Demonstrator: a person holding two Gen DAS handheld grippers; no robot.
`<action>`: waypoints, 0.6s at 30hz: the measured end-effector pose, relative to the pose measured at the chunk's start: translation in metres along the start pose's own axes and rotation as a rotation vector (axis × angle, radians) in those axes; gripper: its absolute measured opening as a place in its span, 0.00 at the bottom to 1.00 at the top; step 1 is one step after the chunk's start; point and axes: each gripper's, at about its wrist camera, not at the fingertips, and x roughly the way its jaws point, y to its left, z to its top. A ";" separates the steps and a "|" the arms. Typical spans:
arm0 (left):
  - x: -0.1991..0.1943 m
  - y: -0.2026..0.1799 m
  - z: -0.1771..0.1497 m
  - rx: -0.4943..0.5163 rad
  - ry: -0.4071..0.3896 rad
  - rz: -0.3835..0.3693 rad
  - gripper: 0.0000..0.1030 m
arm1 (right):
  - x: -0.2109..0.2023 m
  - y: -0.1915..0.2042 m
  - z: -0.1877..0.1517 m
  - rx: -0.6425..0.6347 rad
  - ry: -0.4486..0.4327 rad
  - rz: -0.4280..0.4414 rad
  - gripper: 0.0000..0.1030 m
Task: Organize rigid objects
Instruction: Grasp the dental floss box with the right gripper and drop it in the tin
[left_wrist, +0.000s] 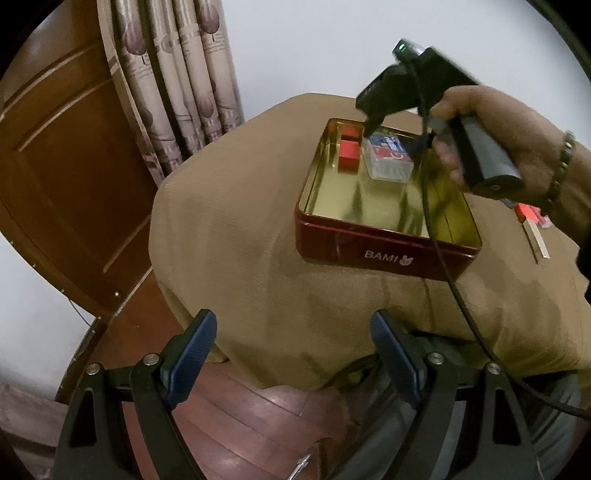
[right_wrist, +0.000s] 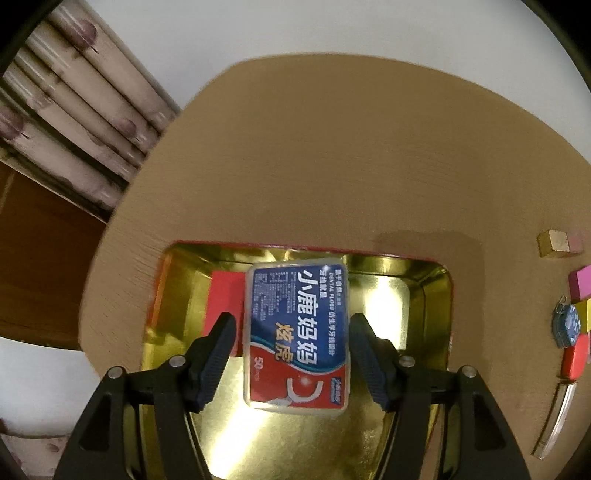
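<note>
Two grippers are being recorded. The right gripper (right_wrist: 291, 354) is being held spread over the red tin (left_wrist: 388, 247), its fingers flanking the dental floss box (right_wrist: 298, 338) with narrow gaps showing; contact cannot be confirmed. The floss box is lying on the tin's gold floor beside red blocks (left_wrist: 349, 149). The left gripper (left_wrist: 293, 354) is being held wide open and empty, short of the tan tablecloth (left_wrist: 229, 229).

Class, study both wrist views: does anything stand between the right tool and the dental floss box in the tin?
Nothing visible does. The right tool hangs open directly over the dental floss box, its fingers flanking the box inside the tin. The red blocks sit off to one side.
</note>
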 end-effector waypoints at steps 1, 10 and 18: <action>-0.001 -0.002 0.000 0.003 -0.008 0.006 0.80 | -0.016 -0.008 -0.005 0.005 -0.035 0.041 0.63; -0.024 -0.022 -0.005 0.083 -0.081 -0.067 0.80 | -0.140 -0.131 -0.096 0.020 -0.368 0.072 0.63; -0.039 -0.102 0.010 0.215 -0.027 -0.357 0.80 | -0.195 -0.330 -0.172 0.132 -0.450 -0.451 0.64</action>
